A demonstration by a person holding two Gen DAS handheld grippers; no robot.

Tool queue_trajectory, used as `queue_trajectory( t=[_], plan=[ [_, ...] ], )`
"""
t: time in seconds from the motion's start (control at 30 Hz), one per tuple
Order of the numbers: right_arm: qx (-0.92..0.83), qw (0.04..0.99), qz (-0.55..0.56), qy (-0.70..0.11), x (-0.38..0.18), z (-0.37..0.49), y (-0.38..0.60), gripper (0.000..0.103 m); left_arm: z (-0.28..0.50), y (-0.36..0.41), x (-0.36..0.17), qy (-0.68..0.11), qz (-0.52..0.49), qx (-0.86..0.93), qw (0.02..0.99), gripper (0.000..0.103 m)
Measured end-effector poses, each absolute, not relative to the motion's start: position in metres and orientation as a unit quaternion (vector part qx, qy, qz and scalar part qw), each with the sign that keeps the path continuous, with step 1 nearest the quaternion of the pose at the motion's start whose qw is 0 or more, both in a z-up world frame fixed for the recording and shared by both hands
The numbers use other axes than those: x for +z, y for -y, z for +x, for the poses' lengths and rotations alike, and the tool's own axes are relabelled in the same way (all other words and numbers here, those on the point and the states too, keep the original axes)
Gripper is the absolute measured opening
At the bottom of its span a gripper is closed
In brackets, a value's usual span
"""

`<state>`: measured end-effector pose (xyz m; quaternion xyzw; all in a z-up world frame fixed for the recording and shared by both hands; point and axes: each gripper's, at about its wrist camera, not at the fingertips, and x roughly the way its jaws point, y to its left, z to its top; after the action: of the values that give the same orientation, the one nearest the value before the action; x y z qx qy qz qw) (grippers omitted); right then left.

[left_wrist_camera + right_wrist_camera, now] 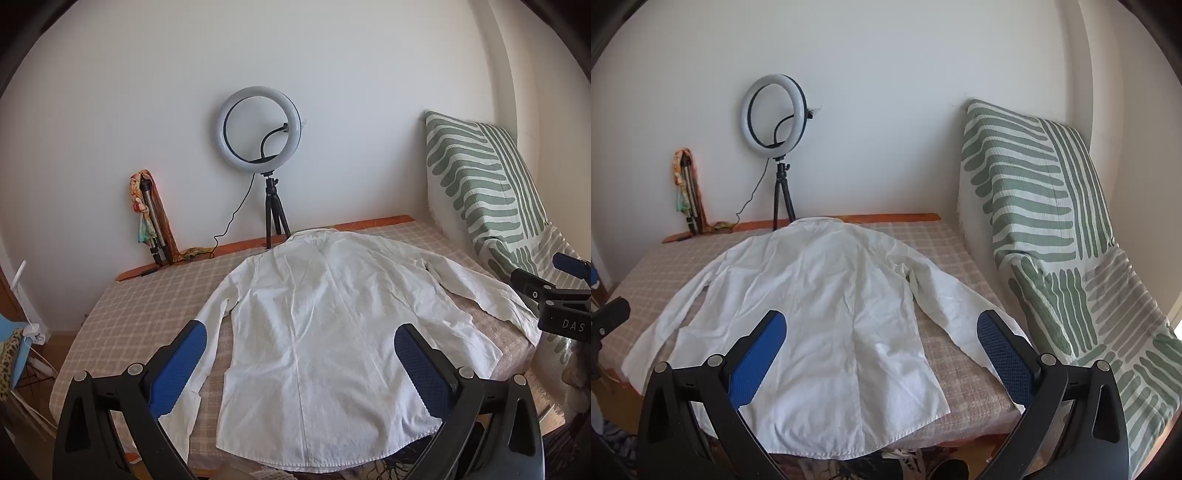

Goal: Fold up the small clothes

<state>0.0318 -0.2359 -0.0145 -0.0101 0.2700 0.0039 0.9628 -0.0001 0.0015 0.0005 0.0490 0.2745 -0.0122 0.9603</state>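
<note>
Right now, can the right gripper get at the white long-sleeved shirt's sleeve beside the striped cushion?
Probably yes. The right gripper hangs open above the white long-sleeved shirt, whose sleeve lies flat on the checked bed cover, apart from the green-striped cushion; nothing lies between.

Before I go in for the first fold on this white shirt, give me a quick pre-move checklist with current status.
1. White long-sleeved cotton shirt lies flat, back up, on the checked beige bed cover: ok.
2. Both sleeves spread out to the sides, not tucked under: ok.
3. Left gripper jaws open, nothing held: ok.
4. Right gripper jaws open, nothing held: ok.
5. Hem hangs slightly past the near bed edge: not ok.
6. Black tripod with white ring light stands behind the collar, touching it or not: cannot tell.
</note>
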Motion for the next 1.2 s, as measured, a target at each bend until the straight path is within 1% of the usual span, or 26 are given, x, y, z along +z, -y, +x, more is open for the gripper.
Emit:
queue_trajectory(
  t=[0.03, 0.4, 1.2],
  plan=[
    [0.003, 0.964, -0.015, -0.267, -0.015, 0.032, 0.236, 0.102, -0.002, 0.001, 0.001, -0.267, 0.064, -0.008, 0.962, 0.103],
    [0.004, 0.963, -0.015, -0.268, -0.014, 0.038, 0.236, 0.102, -0.004, 0.01, -0.001, -0.274, 0.065, -0.007, 0.96, 0.103],
    [0.009, 0.962, -0.016, -0.273, -0.017, 0.042, 0.233, 0.102, 0.01, -0.003, -0.011, -0.284, 0.055, 0.003, 0.957, 0.103]
  ],
)
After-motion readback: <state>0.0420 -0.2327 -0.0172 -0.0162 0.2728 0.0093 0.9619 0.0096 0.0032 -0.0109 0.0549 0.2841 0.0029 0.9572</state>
